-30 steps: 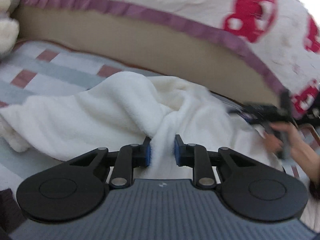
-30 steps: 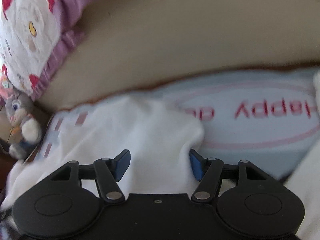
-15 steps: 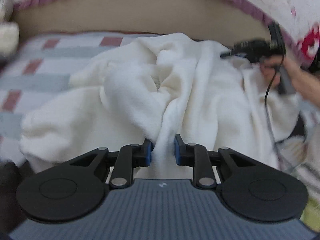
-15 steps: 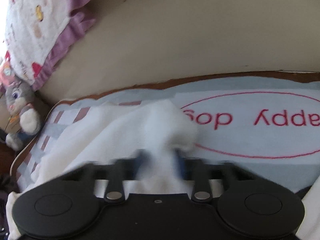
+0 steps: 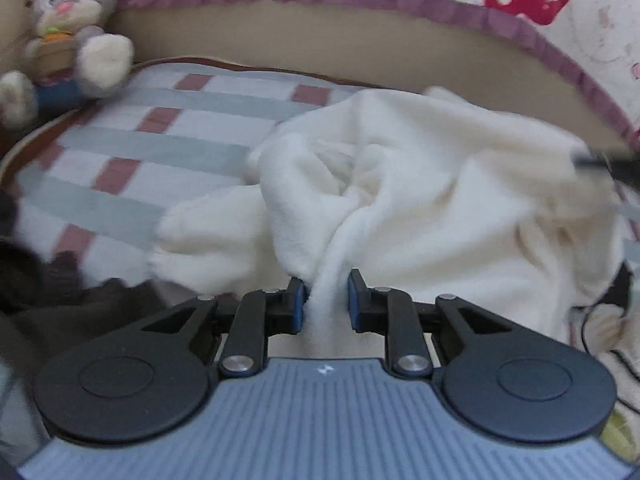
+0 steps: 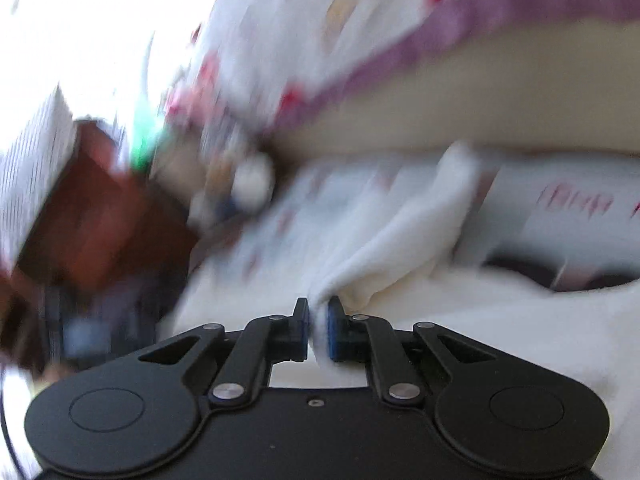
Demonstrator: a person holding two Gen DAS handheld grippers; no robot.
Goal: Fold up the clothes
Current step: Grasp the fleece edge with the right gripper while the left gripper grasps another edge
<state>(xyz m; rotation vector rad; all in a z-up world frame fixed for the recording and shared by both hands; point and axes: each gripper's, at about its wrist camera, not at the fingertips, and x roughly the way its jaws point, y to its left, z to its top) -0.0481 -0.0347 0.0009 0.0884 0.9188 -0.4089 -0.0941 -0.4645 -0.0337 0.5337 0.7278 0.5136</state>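
Fleece [image 5: 420, 184], cream and bunched on the striped bed cover [image 5: 132, 148], is pinched by both grippers, the left gripper [image 5: 326, 300] clenched on 1 fold, the right gripper [image 6: 318, 326] just closed on another.

left hand-held gripper [image 5: 326, 298] pinching cream fleece garment [image 5: 420, 184]

I see a cream-white fleece garment [image 5: 420, 184] on a mat [image 5: 168, 136] striped grey and white with reddish squares; the grey plush rabbit [image 5: 68, 20] has cream paws, and the blurred pillow [image 6: 304, 32] looks white, red-printed, purple-edged.
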